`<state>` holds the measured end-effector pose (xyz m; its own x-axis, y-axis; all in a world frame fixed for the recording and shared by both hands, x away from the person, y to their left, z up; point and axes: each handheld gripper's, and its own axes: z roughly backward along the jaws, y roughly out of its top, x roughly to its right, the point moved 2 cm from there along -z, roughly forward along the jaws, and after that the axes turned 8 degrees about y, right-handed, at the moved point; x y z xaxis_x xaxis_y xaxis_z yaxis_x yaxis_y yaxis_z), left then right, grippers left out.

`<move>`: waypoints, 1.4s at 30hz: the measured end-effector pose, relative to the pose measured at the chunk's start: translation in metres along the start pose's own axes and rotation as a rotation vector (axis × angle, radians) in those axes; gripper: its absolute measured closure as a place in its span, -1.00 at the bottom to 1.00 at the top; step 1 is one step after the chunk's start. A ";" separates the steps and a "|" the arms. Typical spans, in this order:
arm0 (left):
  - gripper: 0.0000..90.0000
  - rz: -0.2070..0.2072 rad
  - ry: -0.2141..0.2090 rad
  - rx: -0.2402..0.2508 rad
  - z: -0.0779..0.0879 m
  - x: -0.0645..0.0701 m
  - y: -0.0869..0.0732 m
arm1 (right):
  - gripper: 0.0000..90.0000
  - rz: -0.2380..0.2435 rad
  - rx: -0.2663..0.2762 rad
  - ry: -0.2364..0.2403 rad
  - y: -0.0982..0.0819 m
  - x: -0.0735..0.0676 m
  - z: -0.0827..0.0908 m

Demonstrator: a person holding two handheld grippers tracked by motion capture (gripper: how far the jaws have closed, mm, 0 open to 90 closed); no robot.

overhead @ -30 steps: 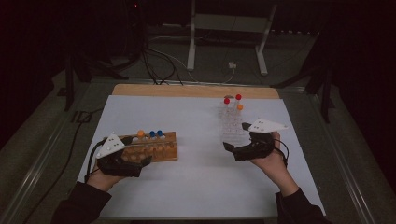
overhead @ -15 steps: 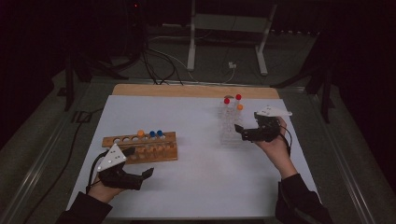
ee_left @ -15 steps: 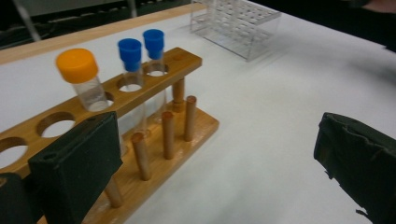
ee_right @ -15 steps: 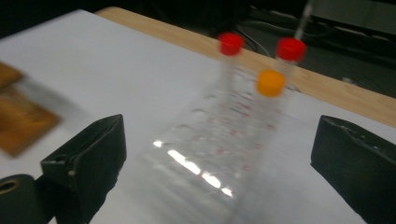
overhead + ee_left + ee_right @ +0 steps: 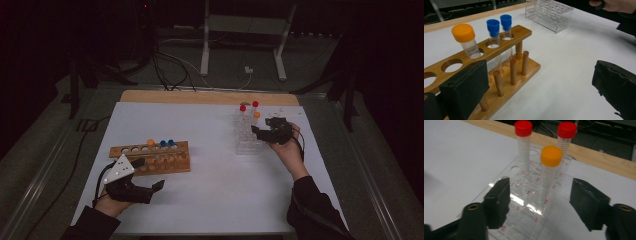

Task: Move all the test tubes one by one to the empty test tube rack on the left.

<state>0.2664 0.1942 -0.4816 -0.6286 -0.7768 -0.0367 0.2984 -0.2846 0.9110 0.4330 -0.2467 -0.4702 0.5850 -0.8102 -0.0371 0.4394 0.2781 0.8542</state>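
I am bringing the right gripper up to the clear rack at far right; its jaws have just been closing but are standing spread, the orange tube between them, untouched. The left gripper is hovering spread, near the wooden rack.

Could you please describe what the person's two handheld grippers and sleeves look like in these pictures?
Both are black. The left gripper carries a pale grey three-cornered plate dotted with small holes, and a black cable loops from it. The right gripper trails a black cable too. Its fingers are blocky black pads on arms with brass-ringed holes. The person wears dark long sleeves.
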 end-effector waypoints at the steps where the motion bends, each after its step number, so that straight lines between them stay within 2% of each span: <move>1: -0.96 -0.005 0.005 0.002 0.000 0.000 0.000 | -0.15 -0.003 -0.002 -0.001 0.000 0.001 -0.001; 2: -0.96 -0.001 -0.006 0.003 0.000 0.001 0.000 | -0.10 -0.005 -0.003 -0.006 0.001 0.002 -0.003; 7: -0.96 -0.005 -0.005 -0.001 0.000 0.000 0.000 | 0.19 -0.021 -0.017 -0.017 0.004 0.009 -0.011; 10: -0.96 -0.004 -0.009 0.000 0.000 0.000 0.000 | 0.29 -0.027 -0.023 -0.011 0.005 0.011 -0.014; 18: -0.96 -0.006 -0.010 -0.004 0.000 -0.001 -0.001 | 0.41 -0.039 -0.027 0.013 0.006 0.013 -0.020; 27: -0.96 -0.004 -0.007 -0.011 -0.001 -0.001 -0.001 | 0.64 -0.039 -0.032 -0.006 0.007 0.012 -0.027; 32: -0.96 0.000 -0.017 -0.017 -0.002 -0.001 -0.001 | 0.66 -0.033 -0.024 -0.007 0.010 0.013 -0.022; 38: -0.96 -0.005 -0.016 -0.022 -0.003 0.000 -0.001 | 0.67 -0.004 -0.006 -0.019 0.019 0.008 -0.013; 42: -0.96 -0.007 -0.018 -0.024 -0.003 0.000 0.000 | 0.67 0.001 0.019 -0.022 0.025 0.007 -0.004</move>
<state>0.2683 0.1925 -0.4831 -0.6436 -0.7645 -0.0355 0.3109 -0.3036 0.9007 0.4505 -0.2433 -0.4509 0.5700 -0.8212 -0.0251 0.4260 0.2693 0.8637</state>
